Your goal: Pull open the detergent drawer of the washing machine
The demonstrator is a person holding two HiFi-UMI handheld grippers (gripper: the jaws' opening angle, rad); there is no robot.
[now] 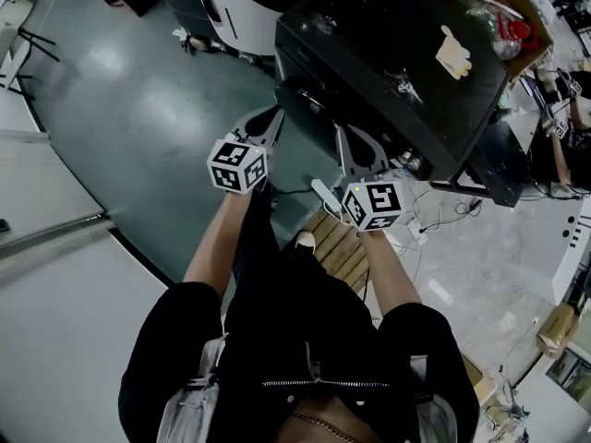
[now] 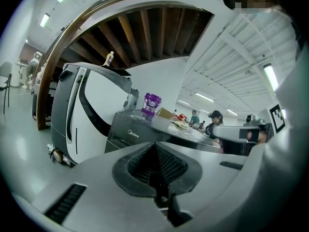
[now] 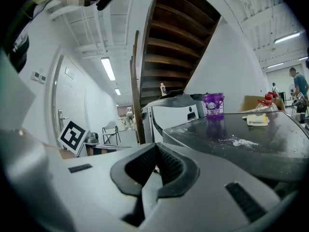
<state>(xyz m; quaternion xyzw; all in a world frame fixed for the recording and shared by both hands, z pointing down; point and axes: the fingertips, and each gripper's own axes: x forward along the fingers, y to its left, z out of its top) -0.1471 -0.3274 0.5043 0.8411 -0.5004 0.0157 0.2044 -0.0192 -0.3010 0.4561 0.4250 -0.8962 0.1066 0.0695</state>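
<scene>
The black washing machine [image 1: 397, 63] stands ahead of me. Its dark front with a brand mark [image 2: 128, 135] faces the left gripper view, and I cannot make out the drawer's outline there. My left gripper [image 1: 274, 118] is shut and empty, short of the machine's front left corner. My right gripper [image 1: 344, 137] is also shut with nothing in it, close to the front under the top's edge. In the left gripper view the left gripper [image 2: 155, 148] has its pads together. The right gripper [image 3: 155, 150] looks across the machine's top [image 3: 241, 134].
A purple tub [image 3: 213, 104] and a pale cloth [image 1: 452, 53] lie on the machine's top. A big white and black unit [image 2: 82, 115] stands left of the machine. A wooden pallet [image 1: 342, 252] and cables [image 1: 434, 220] lie on the floor by my feet. Stairs [image 3: 169, 42] rise behind.
</scene>
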